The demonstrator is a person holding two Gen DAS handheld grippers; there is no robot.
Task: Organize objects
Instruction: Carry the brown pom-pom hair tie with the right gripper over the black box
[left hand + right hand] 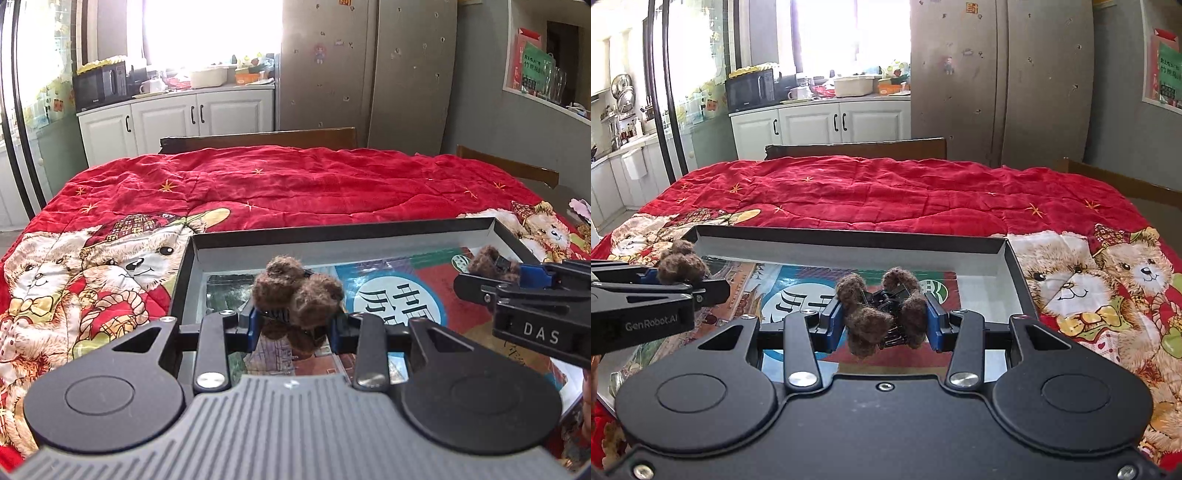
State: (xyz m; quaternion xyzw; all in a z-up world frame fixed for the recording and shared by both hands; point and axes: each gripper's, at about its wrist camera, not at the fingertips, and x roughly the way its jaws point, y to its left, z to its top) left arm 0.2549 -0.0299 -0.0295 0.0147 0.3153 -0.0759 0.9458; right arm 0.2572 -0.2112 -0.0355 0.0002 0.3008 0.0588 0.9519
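My left gripper is shut on a fuzzy brown hair claw clip and holds it over the near left part of a shallow black box. My right gripper is shut on a second fuzzy brown claw clip, whose black spring and teeth show, over the middle of the same box. Each gripper shows in the other's view: the right one at right, the left one at left.
The box holds colourful printed packets and lies on a table under a red teddy-bear quilt. Wooden chairs stand at the far side. Kitchen cabinets, a microwave and a fridge lie beyond.
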